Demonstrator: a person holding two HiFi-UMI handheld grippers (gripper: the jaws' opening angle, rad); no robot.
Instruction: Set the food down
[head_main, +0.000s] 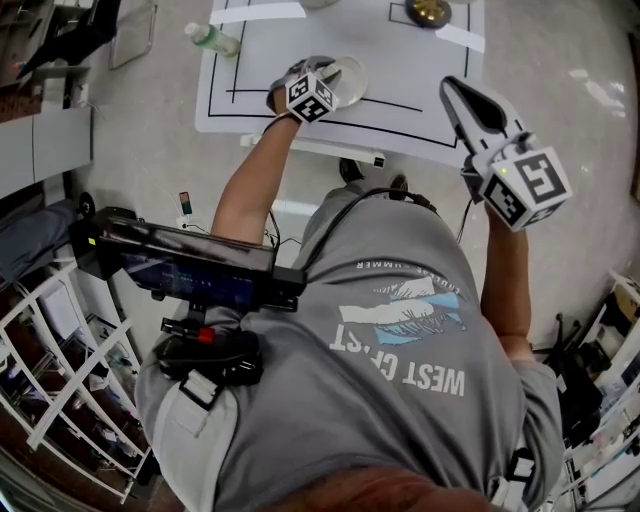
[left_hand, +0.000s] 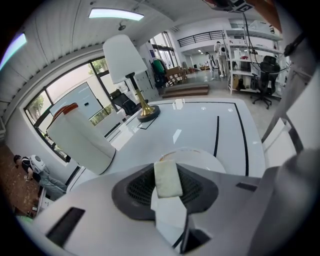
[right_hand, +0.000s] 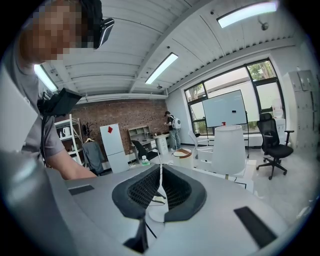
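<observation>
A pale, flat slice of food (left_hand: 167, 178) stands on edge between the jaws of my left gripper (left_hand: 169, 192), which is shut on it. Just under and beyond it lies a round white plate (left_hand: 202, 159) on the white table (left_hand: 200, 125). In the head view the left gripper (head_main: 322, 84) hovers over that plate (head_main: 350, 78) near the table's front edge. My right gripper (head_main: 456, 90) is raised over the table's front right part, and in its own view the right gripper (right_hand: 160, 186) has its jaws shut with nothing between them.
A lamp with a white shade (left_hand: 124, 57) and brass base (left_hand: 146, 113) stands at the table's far side. A tall white cylinder (left_hand: 80, 141) stands left of the plate. Black lines (left_hand: 217, 135) mark the tabletop. A bottle (head_main: 212, 40) lies off the table's left edge.
</observation>
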